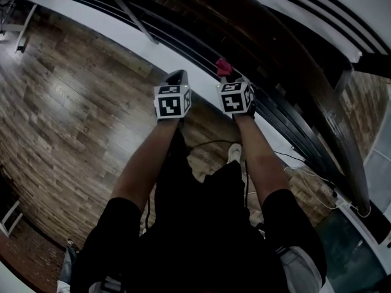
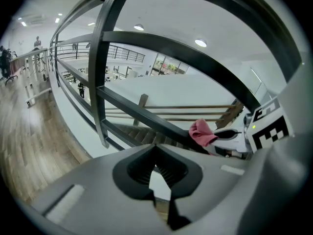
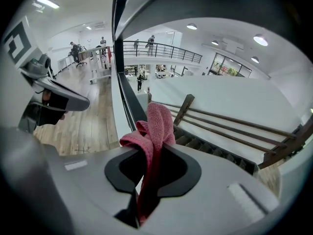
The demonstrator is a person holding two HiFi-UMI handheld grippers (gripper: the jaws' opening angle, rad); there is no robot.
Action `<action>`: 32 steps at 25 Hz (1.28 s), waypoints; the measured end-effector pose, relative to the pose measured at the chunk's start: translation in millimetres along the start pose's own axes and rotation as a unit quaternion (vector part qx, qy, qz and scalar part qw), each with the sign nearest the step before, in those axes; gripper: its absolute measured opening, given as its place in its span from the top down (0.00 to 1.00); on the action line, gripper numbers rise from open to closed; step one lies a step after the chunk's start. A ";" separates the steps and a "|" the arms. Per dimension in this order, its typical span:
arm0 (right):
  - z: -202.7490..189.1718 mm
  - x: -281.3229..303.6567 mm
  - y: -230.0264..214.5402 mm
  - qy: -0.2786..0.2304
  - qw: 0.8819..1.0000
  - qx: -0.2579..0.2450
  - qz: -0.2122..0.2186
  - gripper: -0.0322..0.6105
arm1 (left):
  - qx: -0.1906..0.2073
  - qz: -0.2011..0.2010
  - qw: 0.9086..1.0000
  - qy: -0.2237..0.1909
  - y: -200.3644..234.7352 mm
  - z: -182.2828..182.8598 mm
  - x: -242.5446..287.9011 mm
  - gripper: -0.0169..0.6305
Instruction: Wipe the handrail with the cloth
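The right gripper [image 3: 146, 182] has its fingers closed on the pink cloth [image 3: 157, 124], which is bunched up above them and hangs down through the slot between them. In the head view this gripper holds the cloth [image 1: 223, 66] up close against the dark bars below the handrail [image 1: 339, 127], though whether it touches them cannot be told. The left gripper [image 2: 163, 190] is raised just beside the right one, its fingers all but together with nothing between them
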State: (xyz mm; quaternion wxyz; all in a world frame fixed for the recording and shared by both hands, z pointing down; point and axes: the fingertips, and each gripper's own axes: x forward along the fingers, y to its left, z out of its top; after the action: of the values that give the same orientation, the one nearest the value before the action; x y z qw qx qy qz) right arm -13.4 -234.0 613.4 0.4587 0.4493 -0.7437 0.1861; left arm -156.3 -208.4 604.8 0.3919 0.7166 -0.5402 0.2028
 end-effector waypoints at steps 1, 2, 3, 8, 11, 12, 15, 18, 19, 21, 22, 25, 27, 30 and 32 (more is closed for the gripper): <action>2.3 2.1 1.6 0.001 1.000 0.002 -0.001 0.87 | 0.000 -0.002 1.000 0.002 2.6 1.8 0.8 0.97; 5.1 3.5 3.3 0.001 1.000 0.004 -0.001 0.87 | 0.000 -0.003 1.000 0.003 5.6 3.9 1.4 0.97; 8.5 4.5 5.0 0.002 1.000 0.004 -0.003 0.87 | 0.000 -0.005 1.000 0.004 9.1 6.1 1.9 0.97; 26.5 13.4 13.9 0.005 1.000 0.007 -0.006 0.87 | 0.001 -0.007 1.000 0.008 32.5 18.0 4.4 0.97; 33.4 17.5 20.5 0.008 1.000 0.013 -0.008 0.87 | 0.001 -0.009 1.000 0.011 44.0 21.1 5.0 0.97; 35.8 20.2 23.2 0.009 1.000 0.016 -0.009 0.87 | 0.001 -0.010 1.000 0.012 48.5 22.6 6.0 0.97; 46.1 26.1 29.3 0.007 1.000 0.021 -0.015 0.87 | 0.002 -0.015 1.000 0.015 60.1 27.8 9.4 0.97; 54.2 26.3 32.3 0.008 1.000 0.020 -0.019 0.87 | 0.003 -0.019 1.000 0.018 64.7 32.3 11.6 0.97; 56.5 27.3 32.9 0.008 1.000 0.021 -0.019 0.87 | 0.004 -0.020 1.000 0.019 66.1 34.7 12.5 0.97; 61.2 29.1 33.4 0.008 0.999 0.022 -0.022 0.87 | 0.005 -0.023 1.000 0.018 69.0 39.2 14.3 0.97; 63.1 30.0 33.5 0.008 0.999 0.021 -0.024 0.87 | 0.005 -0.025 1.000 0.018 70.5 40.7 15.4 0.97; 69.0 32.5 34.4 0.007 0.999 0.016 -0.029 0.87 | -0.001 -0.027 0.999 0.018 76.1 43.3 18.6 0.97; 72.3 35.5 36.5 0.007 0.999 0.014 -0.028 0.87 | -0.006 -0.025 1.000 0.018 81.1 45.3 20.0 0.97; 77.4 42.5 42.5 0.009 1.000 0.011 -0.023 0.87 | -0.013 -0.022 1.000 0.016 90.3 48.7 20.9 0.97; 83.1 47.0 45.6 0.010 1.000 0.001 -0.023 0.87 | -0.020 -0.022 0.999 0.014 95.6 49.5 20.9 0.97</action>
State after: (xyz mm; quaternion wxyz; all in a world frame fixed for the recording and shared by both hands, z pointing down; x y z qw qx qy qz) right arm -102.7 -290.7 617.1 0.4697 0.4651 -0.7284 0.1803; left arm -245.0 -270.4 622.3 0.4178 0.7176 -0.5225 0.1935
